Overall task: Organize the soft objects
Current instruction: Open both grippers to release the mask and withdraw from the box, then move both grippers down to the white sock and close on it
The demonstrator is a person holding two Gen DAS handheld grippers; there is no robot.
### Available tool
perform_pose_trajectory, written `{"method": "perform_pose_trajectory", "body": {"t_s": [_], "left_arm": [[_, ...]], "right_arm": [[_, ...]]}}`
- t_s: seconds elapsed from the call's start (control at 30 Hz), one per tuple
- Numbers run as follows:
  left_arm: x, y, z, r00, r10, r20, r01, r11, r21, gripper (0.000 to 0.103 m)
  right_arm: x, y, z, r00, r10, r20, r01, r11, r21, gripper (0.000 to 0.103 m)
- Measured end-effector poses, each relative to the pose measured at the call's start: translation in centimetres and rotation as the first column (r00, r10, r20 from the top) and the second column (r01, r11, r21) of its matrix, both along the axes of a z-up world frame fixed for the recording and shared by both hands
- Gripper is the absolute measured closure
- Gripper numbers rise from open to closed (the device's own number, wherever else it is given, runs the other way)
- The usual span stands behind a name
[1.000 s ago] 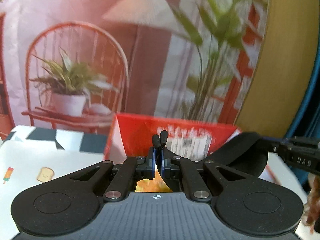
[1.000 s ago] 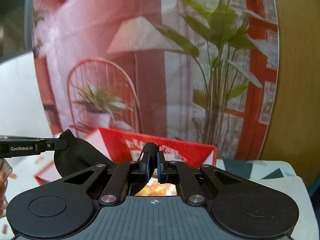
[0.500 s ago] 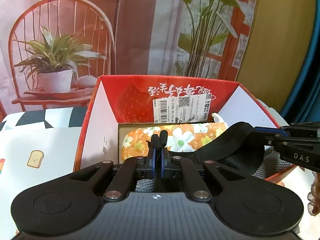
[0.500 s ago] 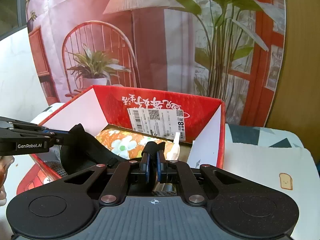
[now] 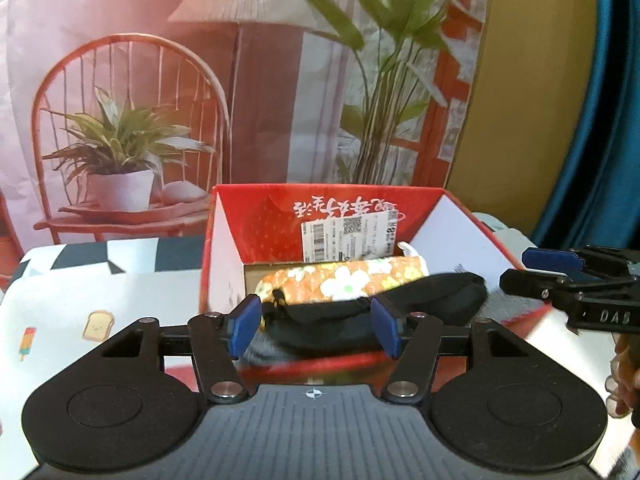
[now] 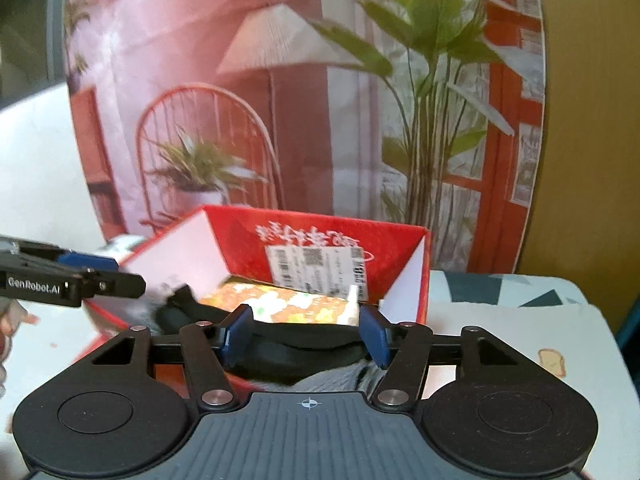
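Note:
A red cardboard box (image 5: 264, 216) (image 6: 240, 236) stands open on the table. Inside lie an orange flowered cloth (image 5: 344, 280) (image 6: 280, 302), a black soft item (image 5: 432, 300) (image 6: 312, 344) draped over the front, and grey knit fabric (image 6: 332, 378) beneath it. My left gripper (image 5: 314, 330) is open, its blue pads either side of the black item, just above the box's front edge. My right gripper (image 6: 306, 334) is open too, over the same black item. Each gripper shows in the other's view: the right gripper at the right edge (image 5: 568, 276), the left gripper at the left edge (image 6: 96, 276).
The table has a white cloth with toast and popsicle prints (image 5: 96, 324) (image 6: 552, 360). A printed backdrop of a chair, potted plant and lamp (image 5: 132, 140) stands right behind the box. A blue curtain (image 5: 600, 140) hangs at the right.
Both grippers were shut on the black item and held it over the box. Both have opened now, and the black item lies in the box. Both grippers have pulled back.

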State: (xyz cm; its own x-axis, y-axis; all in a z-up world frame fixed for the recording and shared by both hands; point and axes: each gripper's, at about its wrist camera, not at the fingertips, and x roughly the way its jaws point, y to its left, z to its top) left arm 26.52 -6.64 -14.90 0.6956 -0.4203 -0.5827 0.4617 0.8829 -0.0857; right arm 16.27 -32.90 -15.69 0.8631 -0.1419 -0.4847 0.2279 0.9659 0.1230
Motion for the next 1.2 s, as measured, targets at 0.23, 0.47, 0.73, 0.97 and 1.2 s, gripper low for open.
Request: {"method": "perform_pose_trajectory", "body": {"t_s": [0.23, 0.47, 0.73, 0.97, 1.2], "left_arm": [[-5.1, 3.1, -1.3, 0.998, 0.0, -0.059, -0.003, 0.999, -0.047, 0.04], [-7.1, 4.5, -5.6, 0.981, 0.045, -0.19, -0.057, 0.997, -0.059, 0.04], [-8.1, 5.1, -9.4, 0.948, 0.088, -0.305, -0.117, 0.99, -0.076, 0.04], [-8.0, 4.8, -10.4, 0.939, 0.091, -0.33, -0.118, 0.991, -0.061, 0.04], [-8.2, 5.0, -10.7, 0.939, 0.109, -0.326, -0.137, 0.989, -0.062, 0.066]], "right_arm": [[-4.7, 1.6, 0.2, 0.998, 0.048, 0.028, -0.05, 0.995, 0.086, 0.047], [-6.9, 3.0, -3.2, 0.993, 0.07, -0.093, -0.058, 0.989, 0.133, 0.048], [-9.2, 2.1, -6.9, 0.969, 0.001, -0.249, 0.04, 0.986, 0.161, 0.048], [-10.4, 0.4, -9.8, 0.953, -0.032, -0.302, 0.13, 0.942, 0.309, 0.049], [-9.7, -0.2, -10.0, 0.955, -0.036, -0.295, 0.14, 0.931, 0.337, 0.055]]}}
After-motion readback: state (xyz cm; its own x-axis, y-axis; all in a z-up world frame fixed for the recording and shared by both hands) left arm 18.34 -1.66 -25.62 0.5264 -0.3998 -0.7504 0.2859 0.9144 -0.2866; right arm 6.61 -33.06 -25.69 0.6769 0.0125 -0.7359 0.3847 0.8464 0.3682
